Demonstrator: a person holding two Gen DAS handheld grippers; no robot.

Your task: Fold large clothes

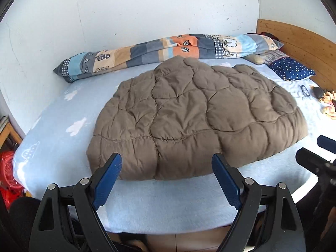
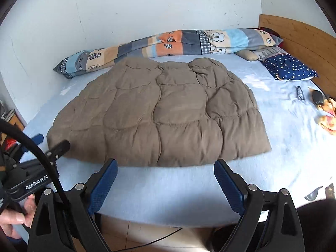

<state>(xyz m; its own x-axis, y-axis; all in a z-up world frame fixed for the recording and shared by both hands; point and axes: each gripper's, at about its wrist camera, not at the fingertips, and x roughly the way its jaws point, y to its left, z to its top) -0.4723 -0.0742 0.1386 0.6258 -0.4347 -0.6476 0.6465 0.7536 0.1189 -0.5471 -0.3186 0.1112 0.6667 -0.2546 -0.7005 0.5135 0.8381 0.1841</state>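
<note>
A brown quilted padded garment (image 1: 189,115) (image 2: 159,113) lies folded in a broad bundle on the light blue bed sheet (image 1: 168,199) (image 2: 168,189). My left gripper (image 1: 167,157) hangs open over the near edge of the bed, just short of the garment's front edge, with nothing between its blue pads. My right gripper (image 2: 166,163) is likewise open and empty, a little back from the garment's near hem. In the right wrist view the left gripper (image 2: 50,141) shows at the far left, held by a hand (image 2: 14,216). Part of the right gripper (image 1: 315,157) shows at the right edge of the left wrist view.
A rolled patchwork blanket (image 1: 168,46) lies along the white wall at the back. A navy star pillow (image 1: 292,69), glasses (image 1: 305,90) and small items sit near the wooden headboard (image 1: 298,40) on the right. A red object (image 1: 8,168) stands off the bed's left.
</note>
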